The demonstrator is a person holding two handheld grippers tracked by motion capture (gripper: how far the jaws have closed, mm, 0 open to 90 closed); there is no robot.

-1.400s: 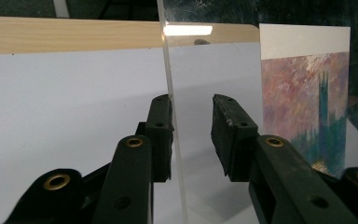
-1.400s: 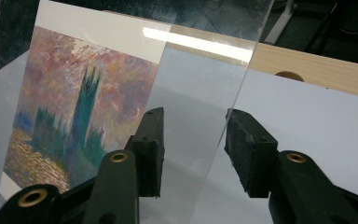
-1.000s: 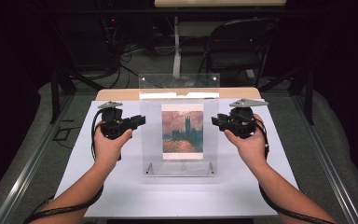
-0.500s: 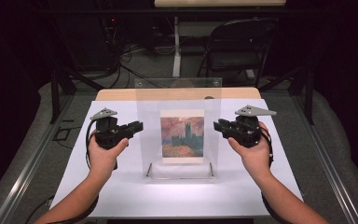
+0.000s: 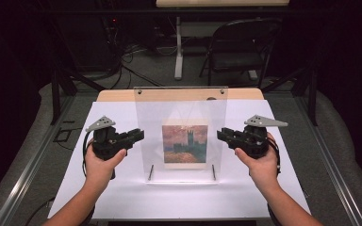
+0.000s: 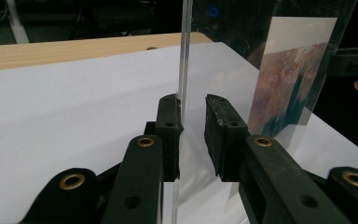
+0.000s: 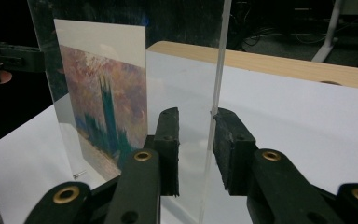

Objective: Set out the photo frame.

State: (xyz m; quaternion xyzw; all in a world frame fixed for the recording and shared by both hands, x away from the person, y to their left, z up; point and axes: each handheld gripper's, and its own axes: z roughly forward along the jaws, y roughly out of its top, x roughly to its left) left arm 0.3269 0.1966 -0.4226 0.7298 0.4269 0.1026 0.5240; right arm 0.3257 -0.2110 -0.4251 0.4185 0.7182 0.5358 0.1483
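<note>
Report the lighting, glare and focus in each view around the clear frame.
High view: the white table sheet is brightly lit against a dark room, and the acrylic frame shows faint reflections. Left gripper view: the left gripper is sharp, while the painting print looks skewed and soft. Right gripper view: the right gripper is sharp, the sheet nearly blown out, and the frame's edge catches light.

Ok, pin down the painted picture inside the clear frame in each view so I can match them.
High view: the picture sits at centre, low in the clear frame, between the two claws.
Left gripper view: the picture is upper right, seen obliquely.
Right gripper view: the picture is left of centre.
Shared landmark: the white table sheet under the frame.
</note>
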